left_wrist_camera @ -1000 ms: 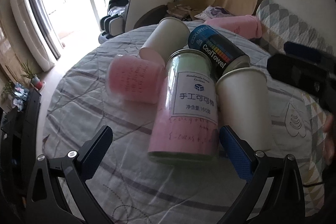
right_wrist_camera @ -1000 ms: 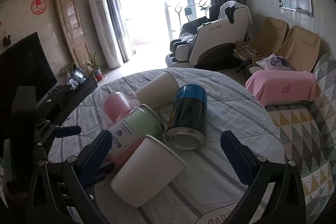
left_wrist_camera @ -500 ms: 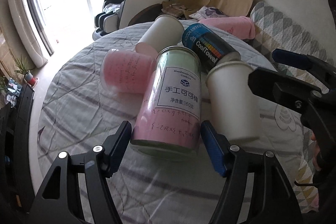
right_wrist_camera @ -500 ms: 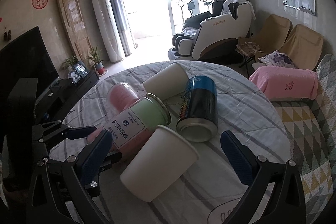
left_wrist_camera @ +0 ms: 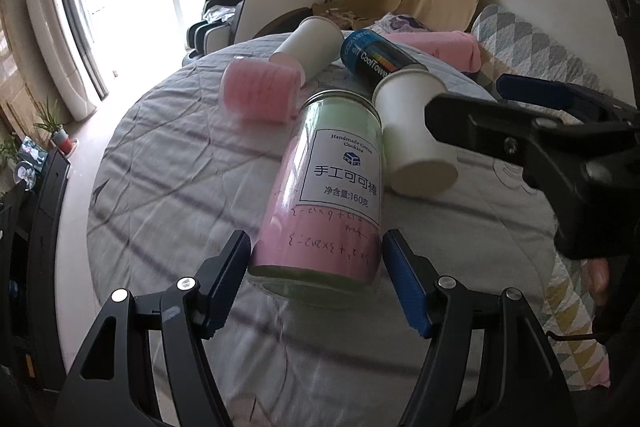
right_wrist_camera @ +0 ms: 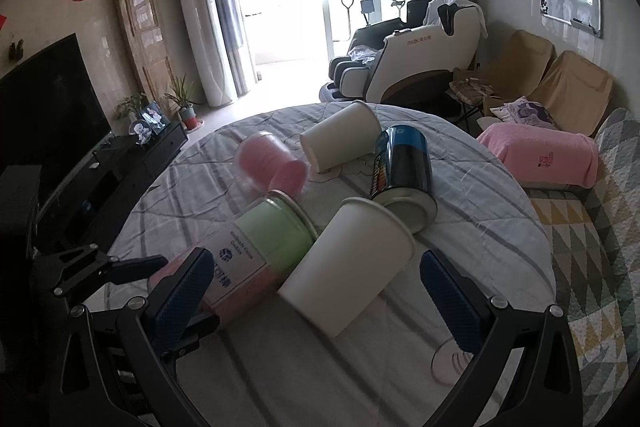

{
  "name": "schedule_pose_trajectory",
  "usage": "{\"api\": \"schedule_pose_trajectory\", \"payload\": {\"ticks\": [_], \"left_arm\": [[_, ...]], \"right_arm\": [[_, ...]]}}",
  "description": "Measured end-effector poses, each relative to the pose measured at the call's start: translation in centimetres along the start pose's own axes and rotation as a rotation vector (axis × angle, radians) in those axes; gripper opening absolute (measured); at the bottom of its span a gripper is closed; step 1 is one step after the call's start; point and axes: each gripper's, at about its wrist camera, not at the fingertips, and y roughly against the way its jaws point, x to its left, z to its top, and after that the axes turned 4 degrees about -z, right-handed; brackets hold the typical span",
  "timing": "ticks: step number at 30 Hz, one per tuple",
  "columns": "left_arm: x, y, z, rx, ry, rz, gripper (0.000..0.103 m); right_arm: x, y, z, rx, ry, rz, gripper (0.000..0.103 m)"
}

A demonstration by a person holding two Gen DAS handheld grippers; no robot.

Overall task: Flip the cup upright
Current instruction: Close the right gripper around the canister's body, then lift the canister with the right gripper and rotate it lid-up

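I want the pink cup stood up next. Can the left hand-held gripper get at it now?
Probably not directly: the labelled glass jar lies between the open left hand-held gripper and the pink cup, so it must go around.

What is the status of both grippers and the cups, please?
Left gripper open around jar base. Right gripper open, straddling near paper cup. All cups still lying down.

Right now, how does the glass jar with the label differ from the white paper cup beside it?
The glass jar is clear, labelled and filled pink and green; the white paper cup is plain and opaque. The jar sits between the left gripper fingers; the cup lies ahead of the open right gripper, not held. The jar looks longer than the cup. Both lie on their sides, touching, on the grey cloth.
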Motion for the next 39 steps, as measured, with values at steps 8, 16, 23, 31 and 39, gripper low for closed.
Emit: {"api": "schedule_pose_trajectory", "payload": {"ticks": [8, 16, 23, 31, 39], "left_arm": [[0.3, 2.1, -2.3, -0.02, 0.013, -0.007, 0.07], [0.4, 3.1, -3.9, -0.033, 0.023, -0.022, 0.07], [0.8, 3.2, -4.5, -0.048, 0.05, -0.039, 0.07], [0.9, 4.9, -4.9, -0.099, 0.049, -0.05, 0.089], [2.5, 6.2, -5.1, -0.118, 0.071, -0.014, 0.091]], "right_arm": [[1.4, 1.4, -1.4, 0.057, -0.063, -0.028, 0.103], [2.5, 1.6, -2.8, 0.138, -0.169, 0.007, 0.103], [2.5, 0.6, -3.6, 0.232, -0.275, 0.041, 0.103], [2.2, -0.4, -3.9, 0.332, -0.42, 0.148, 0.103], [2.0, -3.1, -4.7, 0.452, -0.579, 0.247, 0.103]]}}
